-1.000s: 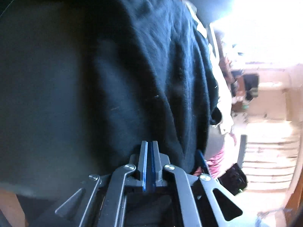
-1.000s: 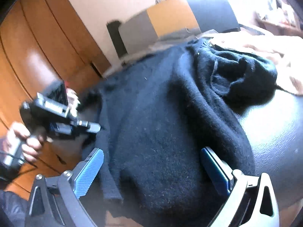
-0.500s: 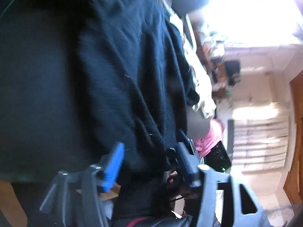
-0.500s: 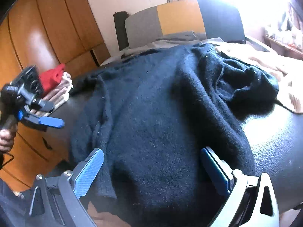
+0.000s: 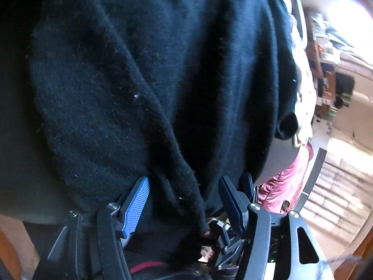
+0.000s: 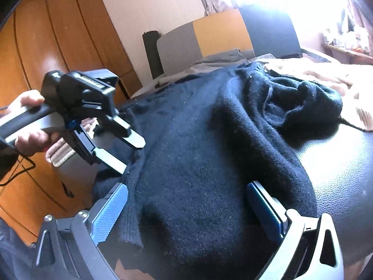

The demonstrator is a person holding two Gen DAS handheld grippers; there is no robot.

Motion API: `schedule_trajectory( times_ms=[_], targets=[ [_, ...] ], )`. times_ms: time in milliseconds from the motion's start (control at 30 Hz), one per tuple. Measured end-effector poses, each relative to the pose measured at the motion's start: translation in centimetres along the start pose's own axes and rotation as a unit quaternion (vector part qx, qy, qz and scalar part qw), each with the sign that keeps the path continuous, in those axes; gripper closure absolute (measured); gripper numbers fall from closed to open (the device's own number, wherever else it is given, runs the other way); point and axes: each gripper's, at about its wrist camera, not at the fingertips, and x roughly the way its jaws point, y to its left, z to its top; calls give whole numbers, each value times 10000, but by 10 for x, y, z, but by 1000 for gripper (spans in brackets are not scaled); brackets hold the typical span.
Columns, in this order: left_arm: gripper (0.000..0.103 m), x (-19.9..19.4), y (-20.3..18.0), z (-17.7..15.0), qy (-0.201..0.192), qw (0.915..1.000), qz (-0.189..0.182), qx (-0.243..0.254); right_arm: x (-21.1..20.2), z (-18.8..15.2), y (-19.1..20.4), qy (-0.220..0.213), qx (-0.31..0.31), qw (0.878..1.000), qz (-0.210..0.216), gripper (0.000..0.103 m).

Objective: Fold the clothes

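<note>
Black sweater (image 6: 209,163) spread over the dark leather surface (image 6: 345,170), rumpled at the far end, near edge hanging off. Left gripper (image 6: 127,154) at the sweater's left edge, jaws wide and holding nothing, a fold of knit lying loosely between the pads in its own view. Right gripper (image 6: 186,212) also spread wide, straddling the near hem without pinching it. Best next: settle both sets of pads onto a single layer at the hem corners, close firmly, then lift evenly so the fuzzy knit neither bunches nor slides off the slick leather.
</note>
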Motion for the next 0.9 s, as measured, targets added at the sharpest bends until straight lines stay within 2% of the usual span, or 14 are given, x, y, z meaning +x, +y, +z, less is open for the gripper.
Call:
schedule_trajectory(
  times_ms=[100, 200, 333, 400, 433, 500, 567, 600, 633, 767, 900],
  targets=[
    [40, -2, -3, 4, 128, 9995, 252, -105, 1, 0, 0, -19, -31, 10000, -3, 0],
    [36, -3, -11, 4, 187, 9979, 621, 52, 2, 1, 0, -37, -55, 10000, -23, 0],
    [39, -7, -18, 1, 202, 9943, 1021, 235, 3, 2, -1, -56, -60, 10000, -1, 0],
    [45, -12, -21, -2, 163, 9912, 1249, 414, 3, 2, -1, -62, -60, 10000, 3, 0],
    [51, -15, -20, -4, 121, 9903, 1312, 449, 3, 3, -1, -62, -63, 10000, 5, 0],
    [62, -25, -11, -7, 52, 9910, 1255, 467, 3, 3, -1, -62, -69, 10000, 10, 0],
    [78, -36, -1, -9, -16, 9919, 1179, 480, 4, 4, -2, -62, -78, 9999, 20, 0],
    [81, -41, 3, -10, -55, 9927, 1094, 501, 4, 4, -2, -62, -82, 9999, 25, 0],
    [90, -48, 9, -14, -123, 9935, 1000, 526, 4, 4, -2, -62, -86, 9999, 27, 0],
    [92, -75, 34, -26, -413, 9968, 403, 550, 4, 4, -2, -61, -99, 9999, 30, 0],
    [93, -108, 77, -41, -818, 9953, -330, 400, 8, 6, 1, 48, -324, 9994, -144, 0]
  ],
)
